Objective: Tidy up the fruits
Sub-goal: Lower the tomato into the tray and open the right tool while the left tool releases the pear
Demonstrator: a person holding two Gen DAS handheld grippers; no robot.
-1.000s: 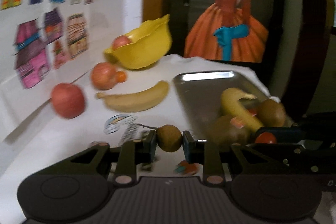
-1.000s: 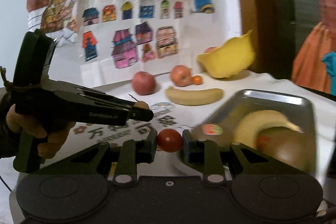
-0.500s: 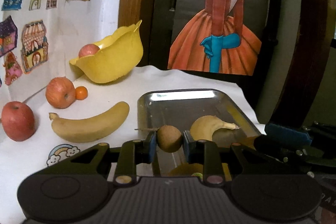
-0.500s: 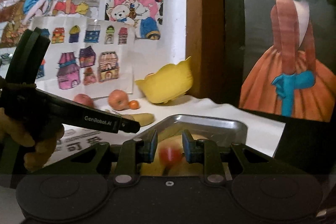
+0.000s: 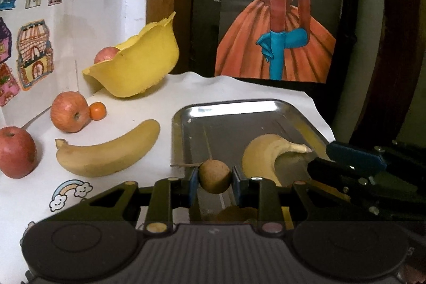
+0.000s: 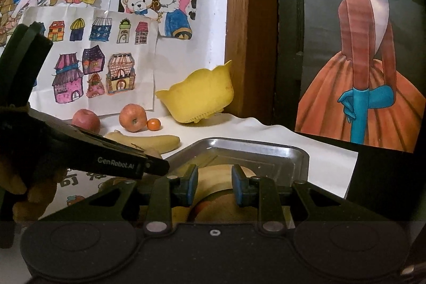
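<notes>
Small brown fruit (image 5: 214, 176), round with a thin stem, pinched between the blue pads of the left tongs (image 5: 214, 178), held above the near left edge of the metal tray (image 5: 226, 108). In the tray, a curved banana (image 5: 269, 155) just right of the fruit. Right tongs (image 6: 214, 186) parted with nothing between the pads, poised over the tray's near end, fruit blurred beneath. On the white tabletop (image 5: 165, 103) left of the tray: a second banana (image 5: 106, 153), a red apple (image 5: 16, 152) at far left, an orange-red apple (image 5: 69, 111) touching a small orange (image 5: 97, 111). Behind these, near the wall, a yellow bowl (image 5: 141, 63), tilted, with a reddish fruit (image 5: 106, 55) inside. Drawings of houses (image 6: 91, 68) pinned on the wall.
</notes>
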